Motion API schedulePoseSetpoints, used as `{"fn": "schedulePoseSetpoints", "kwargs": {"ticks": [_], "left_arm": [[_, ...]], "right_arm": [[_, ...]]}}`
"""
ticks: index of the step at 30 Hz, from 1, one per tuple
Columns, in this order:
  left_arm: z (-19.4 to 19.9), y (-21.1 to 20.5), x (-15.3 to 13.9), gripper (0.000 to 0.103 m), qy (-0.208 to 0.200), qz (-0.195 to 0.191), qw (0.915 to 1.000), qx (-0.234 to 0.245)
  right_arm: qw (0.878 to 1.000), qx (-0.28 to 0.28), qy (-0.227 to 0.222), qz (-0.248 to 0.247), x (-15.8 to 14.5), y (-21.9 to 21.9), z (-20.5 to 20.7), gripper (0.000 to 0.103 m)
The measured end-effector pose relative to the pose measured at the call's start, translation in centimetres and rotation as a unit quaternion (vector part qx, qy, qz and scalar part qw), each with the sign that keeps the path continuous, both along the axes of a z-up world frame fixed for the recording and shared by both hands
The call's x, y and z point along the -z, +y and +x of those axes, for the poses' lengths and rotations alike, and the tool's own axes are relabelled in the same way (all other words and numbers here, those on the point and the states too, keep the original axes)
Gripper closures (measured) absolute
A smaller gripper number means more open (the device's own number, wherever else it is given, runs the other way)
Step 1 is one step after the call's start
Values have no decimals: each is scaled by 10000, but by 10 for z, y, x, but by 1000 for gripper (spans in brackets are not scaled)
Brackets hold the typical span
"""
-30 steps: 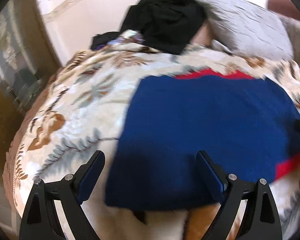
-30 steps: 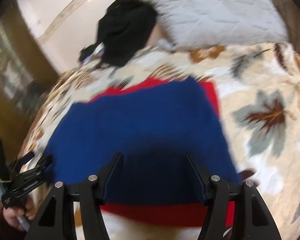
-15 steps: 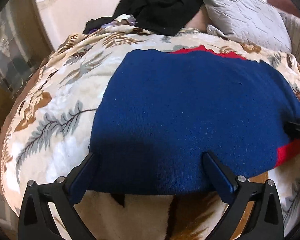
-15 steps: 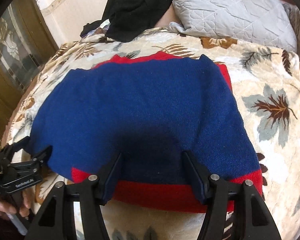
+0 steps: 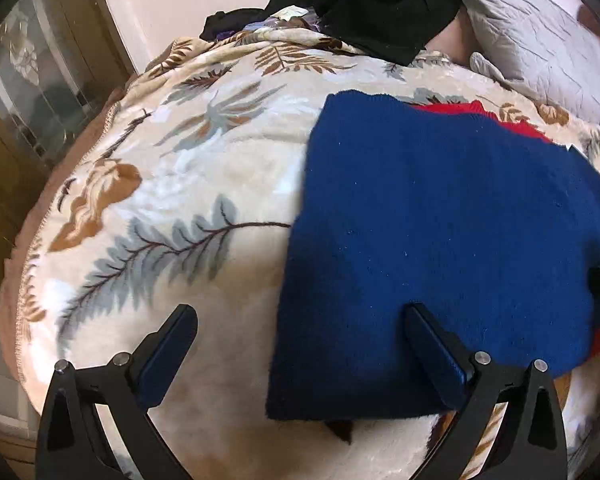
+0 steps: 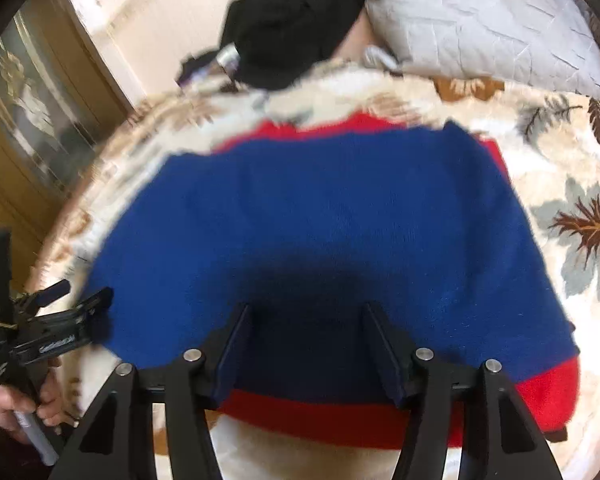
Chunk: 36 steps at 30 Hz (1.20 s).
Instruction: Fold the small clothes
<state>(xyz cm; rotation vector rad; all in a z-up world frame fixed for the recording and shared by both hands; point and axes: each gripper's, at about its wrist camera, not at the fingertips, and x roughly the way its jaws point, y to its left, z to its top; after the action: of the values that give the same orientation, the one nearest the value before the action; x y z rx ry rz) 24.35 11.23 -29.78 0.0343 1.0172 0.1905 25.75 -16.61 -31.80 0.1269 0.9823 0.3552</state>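
Both grippers are black plastic tools with two long flat fingers. The left gripper point(image 5: 300, 340) has dark blue pads on the inner faces of its fingers and round silver screws on its black frame. The right gripper point(image 6: 306, 340) has the same blue pads and silver screws. In the right view, small white lettering marks the left gripper's side, and a hand point(image 6: 18, 408) grips its handle.

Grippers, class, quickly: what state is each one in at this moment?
Left gripper: open wide, straddling the left edge of the blue and red garment, holding nothing.
Right gripper: open over the garment's near edge, holding nothing.
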Motion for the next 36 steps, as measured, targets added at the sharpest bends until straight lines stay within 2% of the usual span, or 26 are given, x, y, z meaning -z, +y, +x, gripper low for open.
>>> {"fn": "schedulePoseSetpoints", "kwargs": {"ticks": [2, 4, 7, 8, 11, 13, 14, 16, 20, 22, 25, 26, 36], "left_arm": [[-2, 1, -6, 0, -81, 2, 10000, 25], [-6, 2, -14, 0, -298, 134, 9995, -39], [-10, -4, -24, 0, -574, 322, 9978, 78], [-8, -4, -25, 0, -607, 402, 9973, 97], [-5, -2, -23, 0, -566, 437, 9974, 56], [-5, 1, -23, 0, -590, 432, 9973, 20], [-5, 3, -24, 0, -619, 418, 9972, -2], [-7, 4, -27, 0, -663, 389, 9970, -29], [-8, 4, -31, 0, -745, 367, 9965, -74], [-7, 4, -32, 0, -781, 356, 9963, -73], [-6, 1, -34, 0, -830, 363, 9959, -48], [-6, 0, -35, 0, -842, 367, 9958, -31], [-4, -1, -36, 0, -874, 414, 9953, -2]], "right_arm": [[9997, 91, -23, 232, -7, -3, 0, 40], [9977, 107, -271, 614, -19, -7, -4, 40], [9962, -13, -643, 586, -30, -1, -11, 40], [9968, -115, -574, 552, -27, 3, -10, 40], [9992, -348, 133, 138, 3, 19, 1, 39], [9993, -362, -133, 18, -1, 23, -3, 40], [9992, -384, -91, 38, -5, 23, -3, 40], [9982, -316, -285, 414, -15, 14, -8, 40], [9961, -197, -688, 522, -28, 7, -13, 40], [9971, -237, -553, 457, -21, 10, -11, 40], [9995, -325, 33, 39, 4, 20, 5, 40], [9994, -319, -160, 8, 2, 21, 3, 40], [9992, -362, -66, 148, 3, 19, 5, 38]]}}
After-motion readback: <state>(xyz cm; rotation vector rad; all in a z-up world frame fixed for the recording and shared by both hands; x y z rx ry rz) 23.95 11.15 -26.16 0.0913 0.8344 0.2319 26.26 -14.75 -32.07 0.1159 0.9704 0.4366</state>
